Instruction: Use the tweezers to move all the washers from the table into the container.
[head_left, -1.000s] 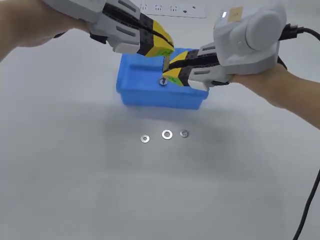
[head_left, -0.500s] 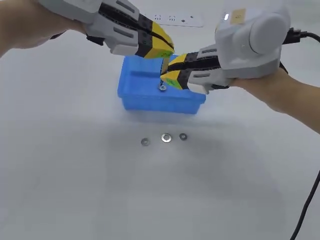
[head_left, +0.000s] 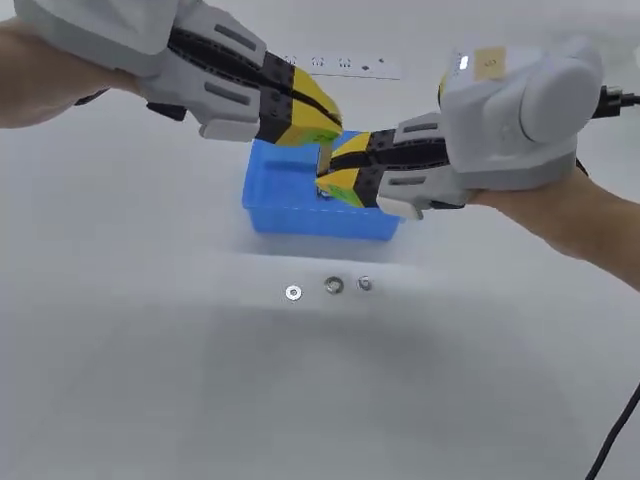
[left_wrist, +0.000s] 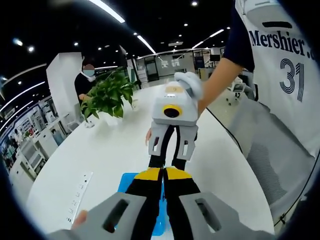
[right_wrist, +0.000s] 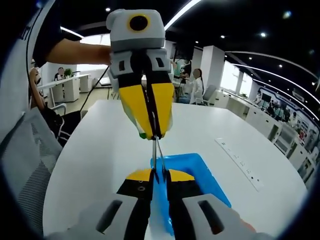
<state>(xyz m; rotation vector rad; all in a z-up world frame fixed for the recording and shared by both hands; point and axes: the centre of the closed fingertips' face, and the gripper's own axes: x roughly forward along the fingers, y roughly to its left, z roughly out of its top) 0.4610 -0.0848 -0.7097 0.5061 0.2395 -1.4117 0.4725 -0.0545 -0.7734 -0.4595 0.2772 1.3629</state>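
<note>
Three flat metal ring washers (head_left: 334, 286) lie in a row on the smooth pale bench (head_left: 300, 400), just in front of a blue plastic rectangular container (head_left: 290, 205). Above it, the left tongs (head_left: 325, 120) are clenched on the thin steel tweezers (right_wrist: 155, 150), and the right tongs (head_left: 333, 170) pinch their blades. A white socket strip (head_left: 345, 66) lies beyond.

Three washers (head_left: 292, 293) (head_left: 334, 286) (head_left: 364, 284) lay on the worktop (head_left: 120, 350). There was one blue container (head_left: 290, 212), one pair of tweezers (right_wrist: 155, 145), two grippers, a left gripper (head_left: 322, 118) and a right gripper (head_left: 335, 172), and one power strip (head_left: 345, 66).
</note>
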